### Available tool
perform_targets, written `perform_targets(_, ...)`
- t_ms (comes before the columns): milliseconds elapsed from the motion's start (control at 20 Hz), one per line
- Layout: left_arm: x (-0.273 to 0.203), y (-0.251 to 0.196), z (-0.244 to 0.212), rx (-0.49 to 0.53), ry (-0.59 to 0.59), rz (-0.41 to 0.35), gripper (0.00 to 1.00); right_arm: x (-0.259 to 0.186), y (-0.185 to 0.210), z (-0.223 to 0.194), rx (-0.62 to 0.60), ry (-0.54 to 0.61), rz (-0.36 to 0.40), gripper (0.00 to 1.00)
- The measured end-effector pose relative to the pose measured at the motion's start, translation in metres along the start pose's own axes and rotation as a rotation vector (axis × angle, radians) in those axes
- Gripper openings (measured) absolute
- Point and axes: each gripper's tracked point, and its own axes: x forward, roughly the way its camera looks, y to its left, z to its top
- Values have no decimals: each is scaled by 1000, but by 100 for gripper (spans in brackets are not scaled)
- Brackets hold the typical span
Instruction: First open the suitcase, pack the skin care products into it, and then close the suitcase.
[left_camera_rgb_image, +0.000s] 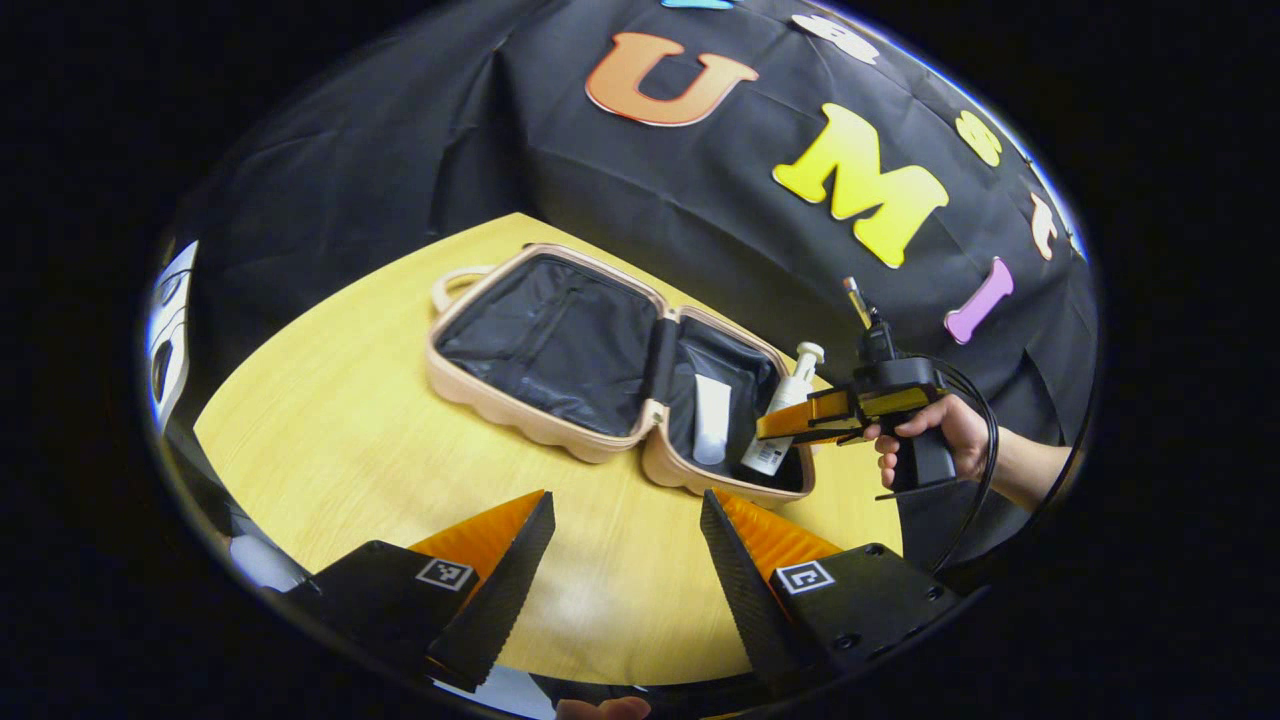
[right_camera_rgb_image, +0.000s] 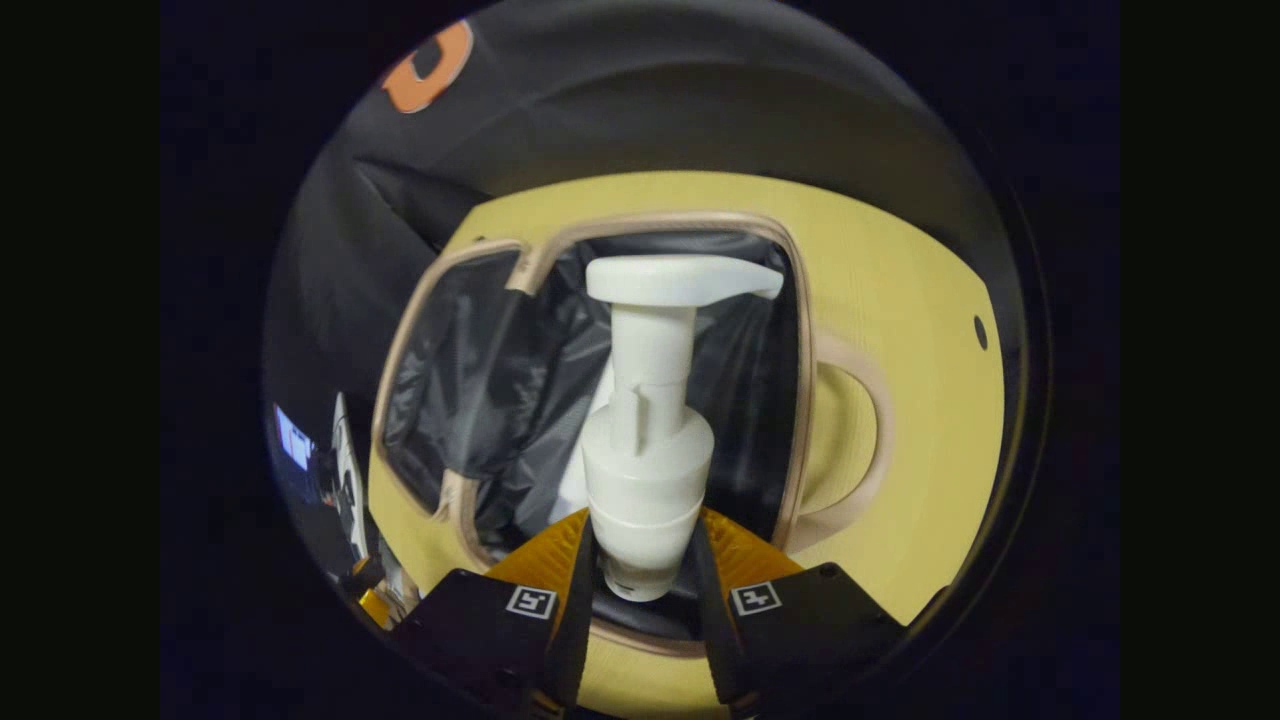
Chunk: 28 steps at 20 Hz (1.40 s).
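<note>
The suitcase (left_camera_rgb_image: 610, 385) lies fully open on the yellow surface (left_camera_rgb_image: 330, 440), its two black-lined halves flat side by side, which leaves both compartments free to load from above. A white tube (left_camera_rgb_image: 712, 420) already lies in the right half, against the hinge side.

My right claw (left_camera_rgb_image: 790, 422) grasps the white pump bottle (left_camera_rgb_image: 783, 420) around its neck, just under the pump head; in the right gripper view both orange fingers (right_camera_rgb_image: 560, 560) press against the collar of the bottle (right_camera_rgb_image: 648, 470) from either side. I hold it there, I judge, because the neck is the narrowest firm part and the body can hang down into the case. In the left gripper view the bottle stands tilted in the right half, its base low inside the shell near the near wall, just right of the tube, its pump head leaning over the far rim. Whether the base already rests on the lining I cannot tell.

My left claw (left_camera_rgb_image: 625, 560) is released, its fingers spread wide, and hovers over bare surface on the near side of the suitcase, well apart from everything, holding nothing. It waits there, I judge, for closing the lid.
</note>
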Motion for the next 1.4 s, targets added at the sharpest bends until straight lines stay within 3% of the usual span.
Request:
perform_targets(100,-9,15,2,-31,-3,13,94,16,-1,6,94,44,-37,46)
perform_targets(300,-15,34,15,-36,-32,40,94,34,-12,2,118,101,-152,46)
perform_targets(550,-12,53,33,-31,-65,42,94,22,-6,4,175,54,-122,52)
perform_targets(700,-5,56,50,-22,-91,13,94,-9,0,-7,121,8,-109,65)
perform_targets(800,2,62,60,-4,-110,12,94,-45,1,-2,49,-118,-97,71)
perform_targets(1150,57,98,92,-44,-134,-20,94,-224,6,2,-143,-764,-69,71)
perform_targets(1200,62,106,99,-58,-139,-32,94,-247,5,-2,-176,-843,-73,67)
perform_targets(1350,79,131,129,-132,-171,-99,92,-299,-5,-19,-272,-1001,-106,71)
perform_targets(1400,86,140,141,-170,-195,-121,92,-307,-11,-22,-306,-1030,-136,67)
